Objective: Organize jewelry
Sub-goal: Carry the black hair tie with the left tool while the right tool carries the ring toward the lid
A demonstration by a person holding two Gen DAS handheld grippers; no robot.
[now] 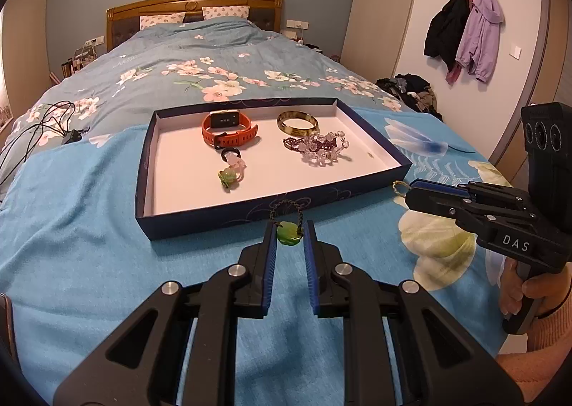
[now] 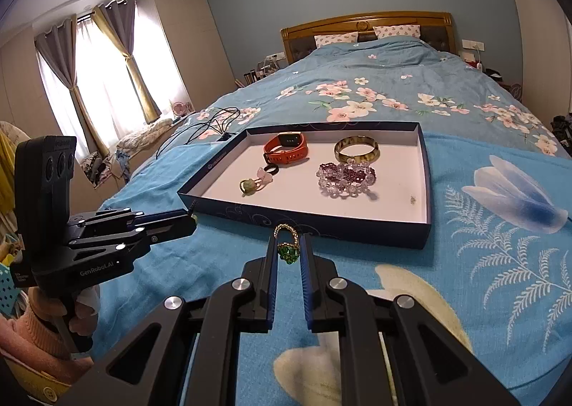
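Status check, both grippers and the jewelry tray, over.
Left gripper shut on a green disc pendant. Right gripper shut on a green bead ring. Tray just ahead, holding watch, bangle, bead bracelets. Path clear.

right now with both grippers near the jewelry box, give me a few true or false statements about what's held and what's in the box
1. The left gripper holds a green pendant. True.
2. The right gripper is empty. False: it grips a green beaded ring.
3. The orange watch lies inside the box. True.
4. The amber bangle sits on the blanket outside the box. False: it is in the box.
5. The crystal bead bracelets lie in front of the bangle. True.
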